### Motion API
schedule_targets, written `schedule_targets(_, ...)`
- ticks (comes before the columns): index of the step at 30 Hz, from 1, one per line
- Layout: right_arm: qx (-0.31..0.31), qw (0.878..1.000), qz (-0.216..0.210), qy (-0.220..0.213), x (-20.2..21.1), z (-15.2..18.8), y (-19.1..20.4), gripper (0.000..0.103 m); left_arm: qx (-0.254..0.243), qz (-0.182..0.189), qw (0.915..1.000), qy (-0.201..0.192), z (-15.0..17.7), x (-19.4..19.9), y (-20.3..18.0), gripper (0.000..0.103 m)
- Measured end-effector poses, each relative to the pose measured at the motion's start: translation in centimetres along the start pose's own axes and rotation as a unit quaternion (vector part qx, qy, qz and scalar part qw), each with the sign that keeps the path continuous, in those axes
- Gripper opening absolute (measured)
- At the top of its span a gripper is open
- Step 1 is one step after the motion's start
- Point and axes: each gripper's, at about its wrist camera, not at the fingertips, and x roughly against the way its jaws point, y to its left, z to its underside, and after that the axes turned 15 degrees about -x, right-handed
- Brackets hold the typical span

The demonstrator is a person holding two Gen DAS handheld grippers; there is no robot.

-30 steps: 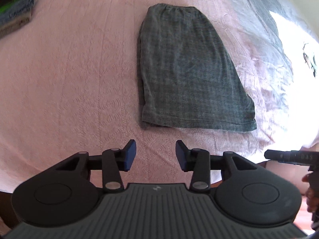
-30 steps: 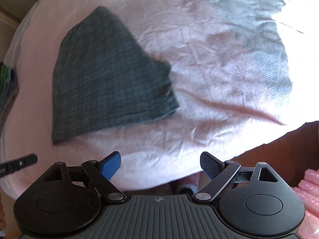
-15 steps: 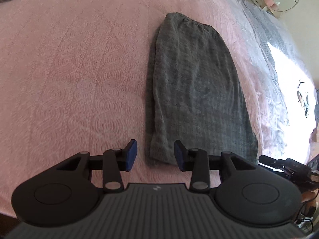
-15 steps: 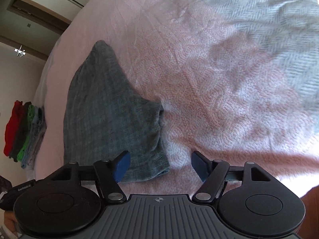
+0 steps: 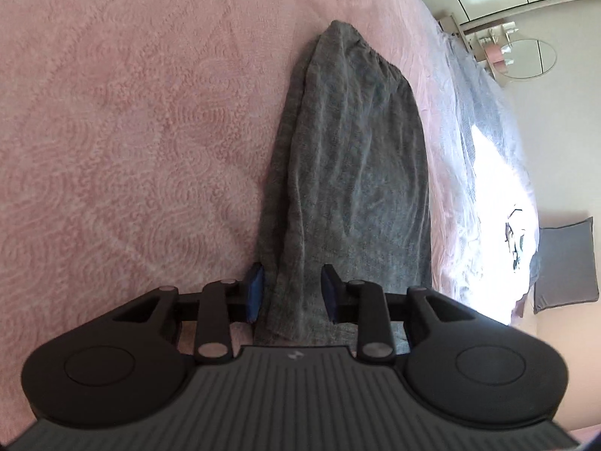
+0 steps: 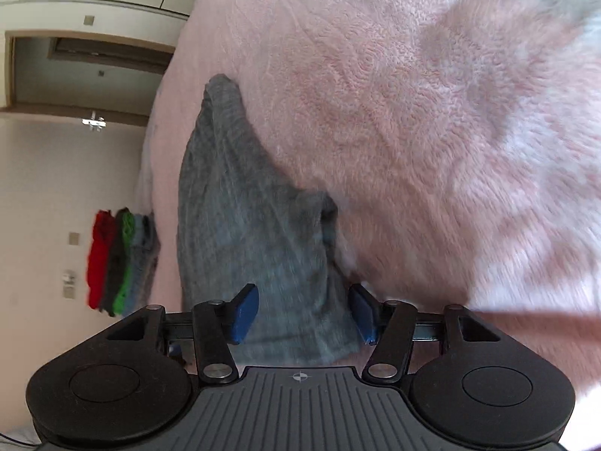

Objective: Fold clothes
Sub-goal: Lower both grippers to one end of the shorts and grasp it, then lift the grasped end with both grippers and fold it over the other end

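Pink textured bedspread point(image 5: 131, 131) ahead of both finger pairs; round mirror point(image 5: 529, 58) far right of left fingers, doorway point(image 6: 75, 75) left of right fingers.

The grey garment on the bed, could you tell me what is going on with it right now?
A person is folding clothes with a handheld gripper in each hand. The grey garment lies flat on the pink bedspread, already folded in half lengthwise. The left gripper is open with its fingers either side of the near left corner; the right gripper is open around the near right corner. Neither has closed yet. A stack of folded clothes sits at the bed's far edge.
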Motion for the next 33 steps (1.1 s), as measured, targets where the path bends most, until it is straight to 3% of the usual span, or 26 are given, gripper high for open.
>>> schedule_targets(2,-0.001,1.0,-0.013,0.021,-0.8,-0.8,-0.2,0.057,-0.005,0.007,0.9999,0.009,0.0,-0.3,0.0,0.023)
schedule_targets(3,0.003,1.0,-0.005,0.03,-1.0,-0.8,-0.1,0.057,-0.007,0.011,0.9998,0.014,0.1,-0.5,0.1,0.015)
schedule_targets(4,0.008,0.999,0.005,0.039,-1.2,-0.9,0.0,0.048,-0.009,0.014,0.9997,0.018,0.1,-0.7,0.1,0.008)
schedule_targets(5,0.013,0.999,0.014,0.049,-1.4,-1.0,0.0,0.025,-0.01,0.018,0.9996,0.02,0.1,-0.8,0.1,0.008)
schedule_targets(6,0.018,0.998,0.023,0.058,-1.6,-1.1,0.1,0.013,-0.006,0.02,0.9997,0.016,0.3,-0.7,0.2,0.006)
schedule_targets(7,0.014,0.998,0.028,0.058,-1.5,-1.3,0.0,0.008,-0.001,0.023,0.9997,0.011,0.5,-0.6,0.3,0.005)
schedule_targets(19,0.039,0.999,-0.009,0.036,4.1,0.1,3.6,0.005,0.013,0.052,0.9981,-0.029,1.9,2.5,-1.7,0.004)
schedule_targets(22,0.03,0.999,0.007,0.042,6.4,1.5,3.7,0.005,0.023,0.057,0.998,-0.015,4.2,3.7,-2.7,0.004)
schedule_targets(28,-0.021,0.996,0.054,0.071,9.5,5.0,2.6,0.006,0.098,0.047,0.9938,0.022,10.4,5.7,-3.7,0.004)
schedule_targets(33,-0.044,0.992,0.092,0.07,9.4,3.7,4.6,0.006,0.134,0.045,0.99,0.009,9.4,6.4,-4.0,0.004)
